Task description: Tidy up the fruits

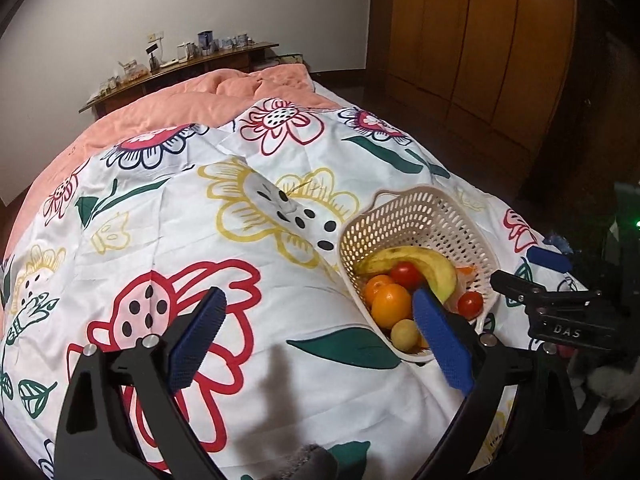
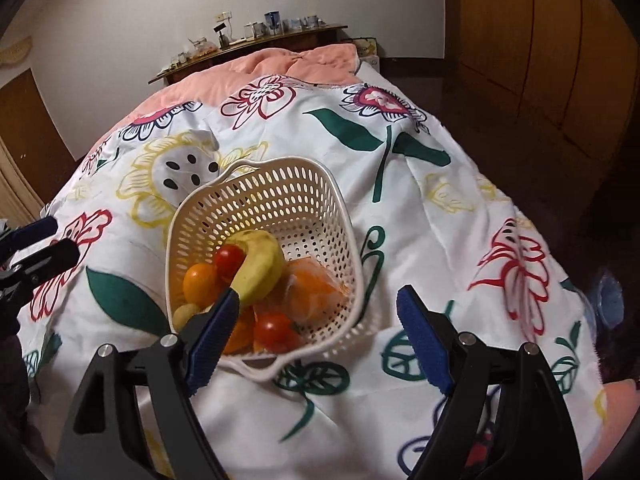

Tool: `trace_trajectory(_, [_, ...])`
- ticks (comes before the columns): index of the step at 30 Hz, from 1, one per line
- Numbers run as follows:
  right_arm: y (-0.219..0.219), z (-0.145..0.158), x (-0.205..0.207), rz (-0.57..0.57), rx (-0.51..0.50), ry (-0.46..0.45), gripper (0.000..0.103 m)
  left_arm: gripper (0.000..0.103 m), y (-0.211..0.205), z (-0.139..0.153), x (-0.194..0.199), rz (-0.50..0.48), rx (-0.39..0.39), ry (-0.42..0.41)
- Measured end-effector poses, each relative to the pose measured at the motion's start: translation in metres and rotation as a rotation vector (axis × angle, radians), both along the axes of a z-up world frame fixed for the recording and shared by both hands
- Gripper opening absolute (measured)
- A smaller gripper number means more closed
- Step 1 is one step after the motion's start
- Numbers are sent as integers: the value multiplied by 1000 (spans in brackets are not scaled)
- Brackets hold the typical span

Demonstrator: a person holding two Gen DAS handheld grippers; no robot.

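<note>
A cream perforated basket (image 1: 416,216) (image 2: 280,196) sits on the flowered bedspread. It holds a banana (image 1: 420,264) (image 2: 260,268), two red tomatoes (image 1: 406,274) (image 2: 276,330), oranges (image 1: 390,304) (image 2: 200,280), a small yellow fruit (image 1: 404,334) (image 2: 184,314) and an orange item in clear wrap (image 2: 316,292). My left gripper (image 1: 320,296) stands open over bare cloth just left of the basket, its right finger overlapping the near rim in view. My right gripper (image 2: 320,294) is open above the basket's near side, with nothing pressed by its pads.
The white flowered bedspread (image 1: 200,220) covers a bed with a pink quilt (image 1: 200,96) at the far end. A wooden shelf (image 1: 180,68) with small jars lines the wall. A wooden wardrobe (image 1: 500,60) stands right of the dark floor. Each gripper shows at the other view's edge.
</note>
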State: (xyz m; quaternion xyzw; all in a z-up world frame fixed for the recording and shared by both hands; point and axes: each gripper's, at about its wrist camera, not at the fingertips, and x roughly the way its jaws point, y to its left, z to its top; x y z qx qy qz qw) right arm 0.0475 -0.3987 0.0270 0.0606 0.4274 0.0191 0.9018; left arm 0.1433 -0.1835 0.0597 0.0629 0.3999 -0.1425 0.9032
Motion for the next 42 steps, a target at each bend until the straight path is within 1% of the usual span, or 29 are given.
trace_trajectory(3, [3, 3, -6, 26, 3, 2, 81, 100, -3, 0, -3, -11, -2, 0])
trace_trajectory(7, [13, 2, -15, 67, -12, 10, 81, 100, -5, -3, -7, -14, 8, 7])
trace_trajectory(9, [19, 0, -22, 88, -33, 10, 86, 100, -7, -6, -10, -20, 14, 10])
trace_trajectory(12, [24, -4, -32, 106, -55, 11, 89, 100, -12, -8, -19, -32, 56, -17])
trace_trajectory(16, [27, -8, -39, 115, -64, 33, 89, 100, -25, -12, -35, -70, 142, -64])
trace_trajectory(19, [28, -10, -41, 118, -74, 40, 89, 100, -31, -16, -42, -89, 189, -78])
trace_trajectory(23, [27, -11, -42, 112, -93, 46, 89, 100, -31, -20, -45, -84, 201, -66])
trace_trajectory(32, [27, -7, -43, 101, -110, 32, 89, 100, -26, -22, -45, -56, 201, -59])
trace_trajectory(42, [29, -7, -43, 100, -118, 33, 89, 100, -26, -22, -46, -58, 209, -63])
